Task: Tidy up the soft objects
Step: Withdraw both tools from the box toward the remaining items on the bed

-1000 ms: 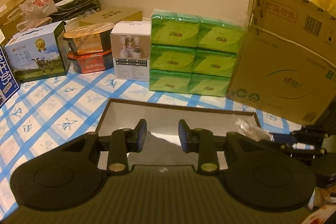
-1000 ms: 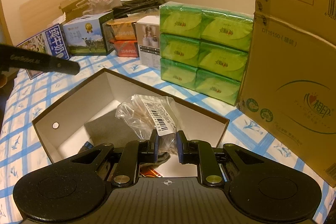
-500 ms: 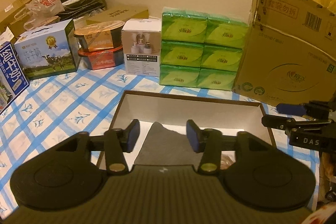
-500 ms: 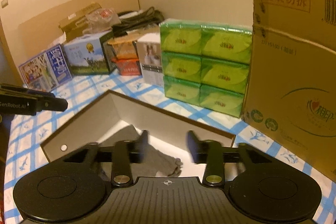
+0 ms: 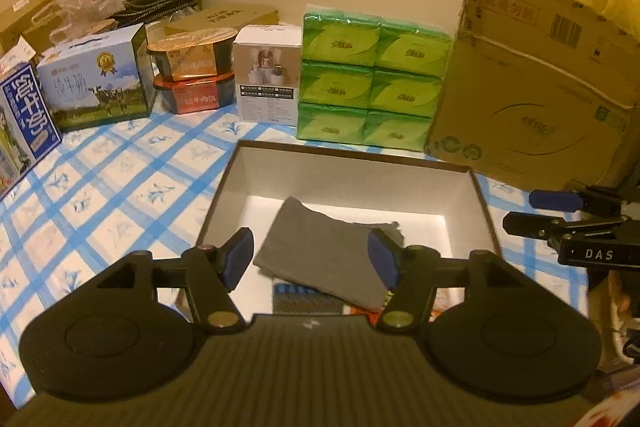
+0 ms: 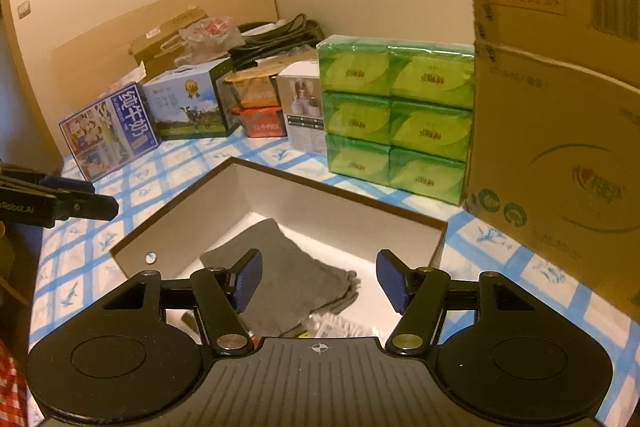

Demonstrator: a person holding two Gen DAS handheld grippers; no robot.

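An open shoebox-like box (image 5: 352,155) stands on the blue-checked cloth, and a folded grey cloth (image 5: 320,251) lies flat inside it. My left gripper (image 5: 311,261) hovers over the box's near side. Its jaws are opening and hold nothing. In the right wrist view the same box (image 6: 340,195) holds the grey cloth (image 6: 280,267), with a clear plastic packet (image 6: 336,327) at its near edge. My right gripper (image 6: 320,277) hangs above them with its jaws opening and nothing gripped. Each gripper shows in the other's view: the right gripper (image 5: 560,217) and the left gripper (image 6: 60,201).
Behind the box stand stacked green tissue packs (image 5: 372,79), a tall cardboard carton (image 5: 532,99), a white product box (image 5: 268,75), two stacked food bowls (image 5: 192,75) and milk cartons (image 5: 96,79). Checked cloth (image 5: 120,187) lies bare to the box's left.
The right gripper let go of the plastic packet, which now lies in the box. Both grippers' jaws widened and both drew back and up from the box, uncovering the grey cloth.
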